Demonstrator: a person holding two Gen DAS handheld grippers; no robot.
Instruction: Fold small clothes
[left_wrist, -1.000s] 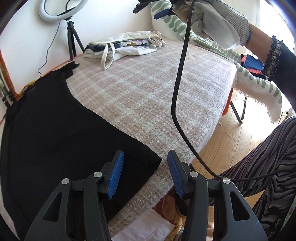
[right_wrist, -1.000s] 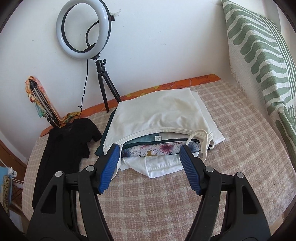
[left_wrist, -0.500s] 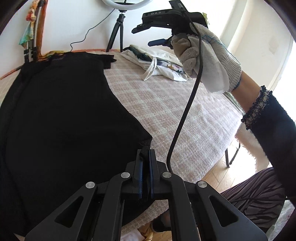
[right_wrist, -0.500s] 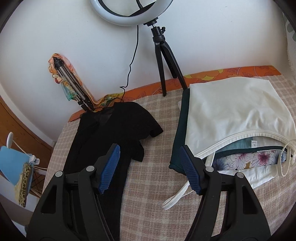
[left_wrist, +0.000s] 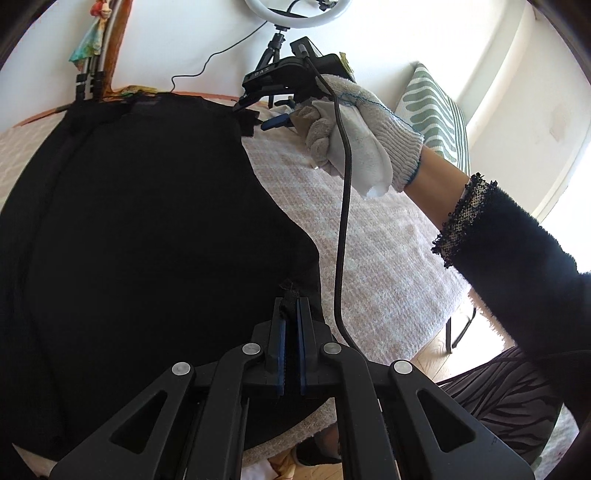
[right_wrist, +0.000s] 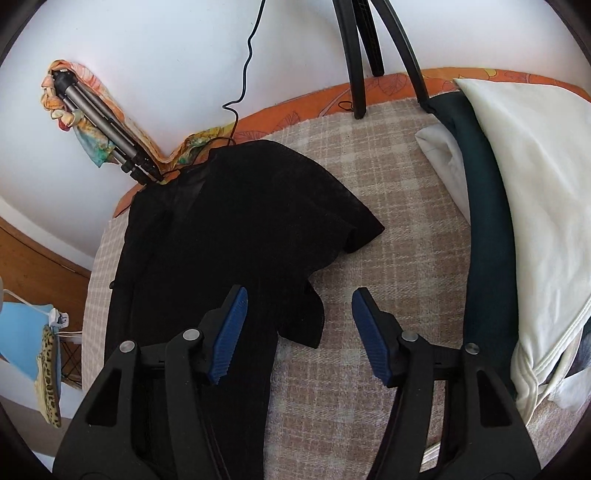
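We see the black garment (left_wrist: 147, 221) spread on the checked tabletop (right_wrist: 388, 206), a pile of folded clothes (right_wrist: 517, 206) beside it and a tripod (right_wrist: 365, 55) behind. Our left gripper (left_wrist: 290, 306), open a second ago, now pinches the garment's hem. Our right gripper (right_wrist: 299, 310) has swung over from the pile; its fingers have just narrowed, still apart above the sleeve.

Ring light (left_wrist: 295, 14) on tripod (right_wrist: 369, 55), folded tripod (right_wrist: 107, 129), green-patterned cushion (left_wrist: 436, 110), checked blanket (right_wrist: 388, 184)
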